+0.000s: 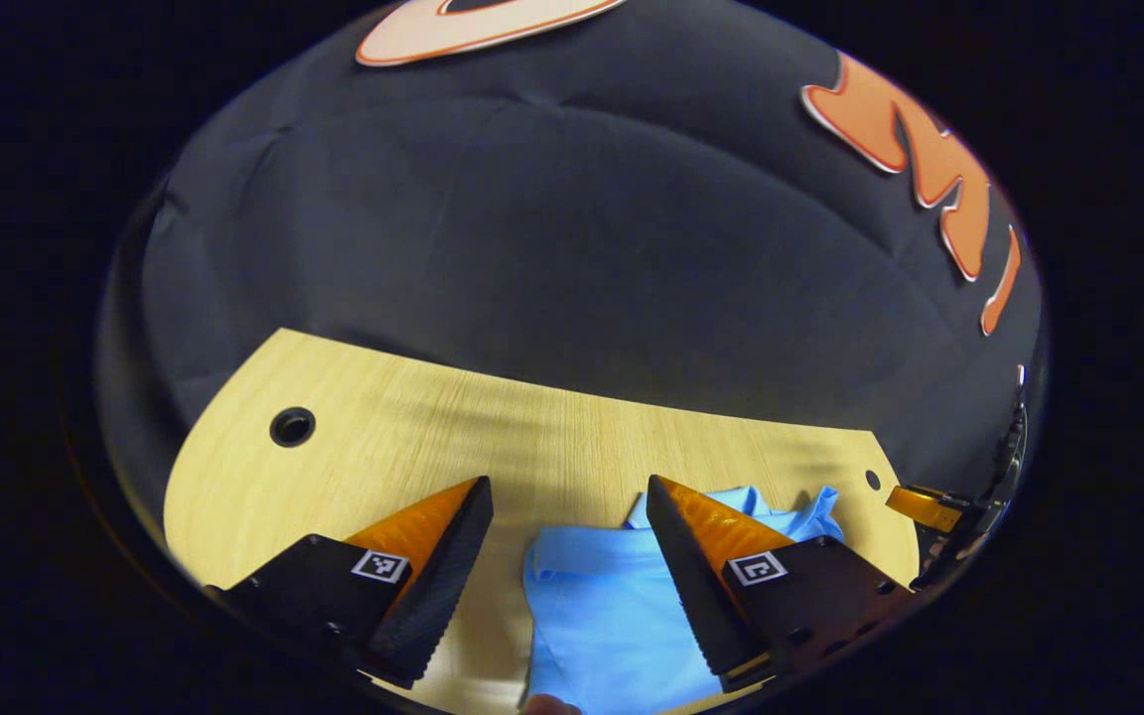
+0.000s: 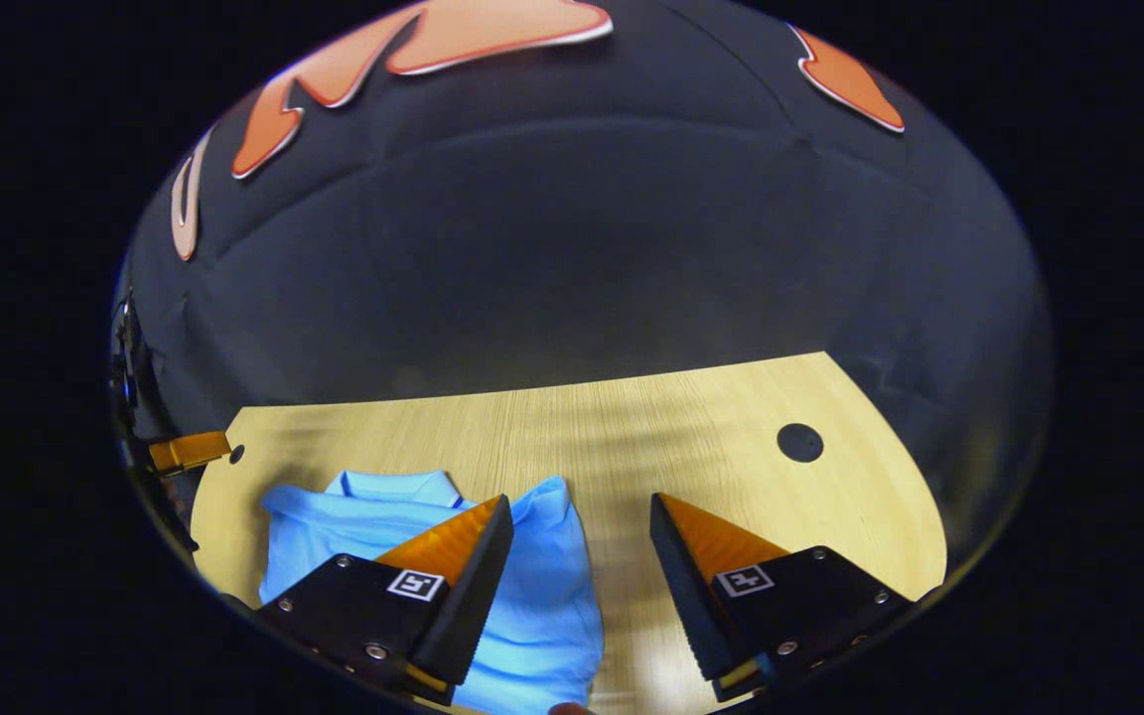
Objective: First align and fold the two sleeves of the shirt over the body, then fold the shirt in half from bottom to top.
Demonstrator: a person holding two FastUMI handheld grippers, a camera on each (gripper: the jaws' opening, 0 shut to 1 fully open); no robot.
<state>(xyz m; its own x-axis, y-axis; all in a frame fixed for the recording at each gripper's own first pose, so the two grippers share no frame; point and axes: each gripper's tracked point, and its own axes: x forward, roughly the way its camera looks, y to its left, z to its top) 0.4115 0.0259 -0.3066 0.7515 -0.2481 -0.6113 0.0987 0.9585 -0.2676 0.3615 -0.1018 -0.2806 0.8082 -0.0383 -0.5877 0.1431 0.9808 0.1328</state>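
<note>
Both the left gripper (image 1: 569, 526) and right gripper (image 2: 580, 541) hang wide apart, gripping nothing, above the light-blue folded cotton shirt (image 2: 532, 586) near the pale wooden table's (image 1: 532, 437) front edge.

The wooden tabletop (image 1: 552, 437) lies bare between the blue shirt (image 1: 602, 616) and the booth's black cloth wall (image 1: 572, 248), which closes off the far edge; in the left gripper view, open wood runs leftward to a round cable hole (image 1: 292, 426); in the right gripper view, open wood runs rightward past the shirt (image 2: 532, 596) to another round hole (image 2: 799, 442); the left gripper (image 1: 567, 576) hangs spread above the shirt's left edge, the right gripper (image 2: 580, 586) spread above its right edge, nothing between either pair of fingers; the other gripper sits at the table's side edge (image 1: 929, 508).
</note>
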